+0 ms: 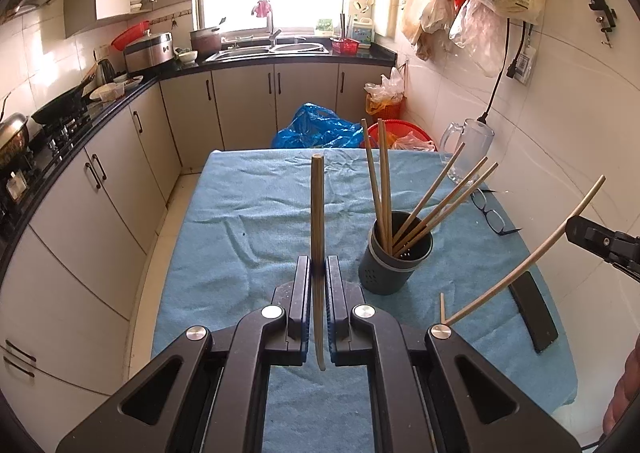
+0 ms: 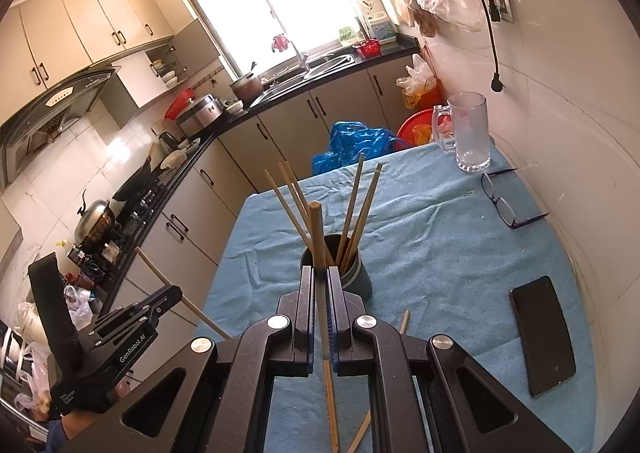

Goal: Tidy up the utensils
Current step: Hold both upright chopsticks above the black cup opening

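The left tool (image 1: 318,273) was clenched on a single chopstick (image 1: 317,213), which stood nearly upright between its pads, tip up, left of the grey holder (image 1: 394,261). The holder stood on the blue-covered table (image 1: 248,213) and held five chopsticks (image 1: 384,181) leaning apart. Right of the holder, another chopstick (image 1: 532,253) slanted up toward the right tool, whose tip (image 1: 600,241) showed at the frame's edge. A short chopstick end (image 1: 442,307) poked up near the holder's right base. Beyond the holder lay glasses (image 1: 494,217) and stood a glass mug (image 1: 472,145); a black phone (image 1: 534,313) lay to the holder's right.

In the right wrist view, the right tool (image 2: 320,285) was clamped on its own chopstick (image 2: 316,237), which rose just in front of the holder (image 2: 360,277). Left of the holder, the left tool (image 2: 160,301) gripped its chopstick (image 2: 156,273). Two loose chopsticks (image 2: 404,321) lay on the table (image 2: 440,245) nearer than the holder.
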A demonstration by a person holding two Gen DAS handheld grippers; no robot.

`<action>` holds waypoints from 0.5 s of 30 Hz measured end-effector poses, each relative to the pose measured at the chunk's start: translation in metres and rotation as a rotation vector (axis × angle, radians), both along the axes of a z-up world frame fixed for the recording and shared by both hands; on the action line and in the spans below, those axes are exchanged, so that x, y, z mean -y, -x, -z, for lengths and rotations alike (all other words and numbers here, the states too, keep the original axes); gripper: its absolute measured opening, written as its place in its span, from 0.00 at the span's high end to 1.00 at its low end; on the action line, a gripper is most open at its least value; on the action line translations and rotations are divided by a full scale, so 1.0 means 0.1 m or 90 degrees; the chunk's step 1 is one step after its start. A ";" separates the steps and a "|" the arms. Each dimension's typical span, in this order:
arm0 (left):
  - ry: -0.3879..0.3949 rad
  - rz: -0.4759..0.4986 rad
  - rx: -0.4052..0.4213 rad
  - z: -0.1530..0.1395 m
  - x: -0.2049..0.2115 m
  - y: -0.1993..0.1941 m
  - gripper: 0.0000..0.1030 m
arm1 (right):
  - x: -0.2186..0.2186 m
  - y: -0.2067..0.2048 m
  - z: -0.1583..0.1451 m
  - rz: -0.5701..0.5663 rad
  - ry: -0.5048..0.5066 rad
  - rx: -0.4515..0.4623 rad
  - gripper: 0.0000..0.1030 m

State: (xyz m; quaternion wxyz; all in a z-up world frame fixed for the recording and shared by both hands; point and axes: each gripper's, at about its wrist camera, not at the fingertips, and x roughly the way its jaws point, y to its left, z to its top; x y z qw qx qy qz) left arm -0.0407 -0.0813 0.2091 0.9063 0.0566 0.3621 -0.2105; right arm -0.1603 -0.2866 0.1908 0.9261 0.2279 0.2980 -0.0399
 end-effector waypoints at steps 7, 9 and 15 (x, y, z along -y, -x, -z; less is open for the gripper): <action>0.004 -0.001 -0.019 0.03 -0.03 -0.05 0.94 | -0.01 0.00 -0.02 -0.001 0.001 0.002 0.94; 0.005 -0.002 -0.022 0.03 -0.03 -0.06 0.94 | -0.01 0.00 -0.04 -0.001 0.002 0.003 0.94; 0.004 -0.002 -0.024 0.04 -0.03 -0.07 0.94 | -0.01 0.00 -0.05 -0.002 0.002 0.003 0.94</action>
